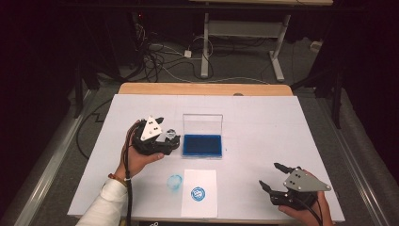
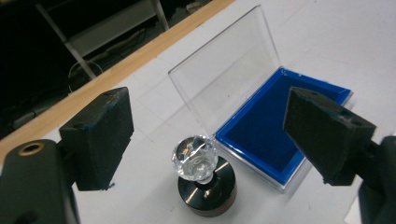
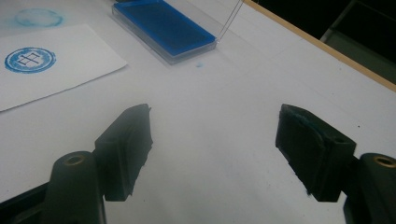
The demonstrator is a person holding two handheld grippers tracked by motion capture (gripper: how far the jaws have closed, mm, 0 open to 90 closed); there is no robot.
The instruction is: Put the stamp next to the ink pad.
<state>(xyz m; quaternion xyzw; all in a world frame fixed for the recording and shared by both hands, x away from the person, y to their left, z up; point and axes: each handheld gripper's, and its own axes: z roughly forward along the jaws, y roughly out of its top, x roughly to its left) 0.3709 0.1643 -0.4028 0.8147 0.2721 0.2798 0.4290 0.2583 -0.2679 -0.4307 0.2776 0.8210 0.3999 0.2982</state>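
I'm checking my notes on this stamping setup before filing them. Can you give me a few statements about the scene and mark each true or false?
1. The ink pad case has its clear lid raised. True.
2. The left gripper is clamped on the stamp. False: its jaws stand open, apart from the stamp, which stands upright on the table.
3. The sheet of paper bears a round blue print. True.
4. The right gripper holds the sheet of paper. False: its jaws are open with nothing between them.
5. The stamp's handle is a clear faceted knob. True.
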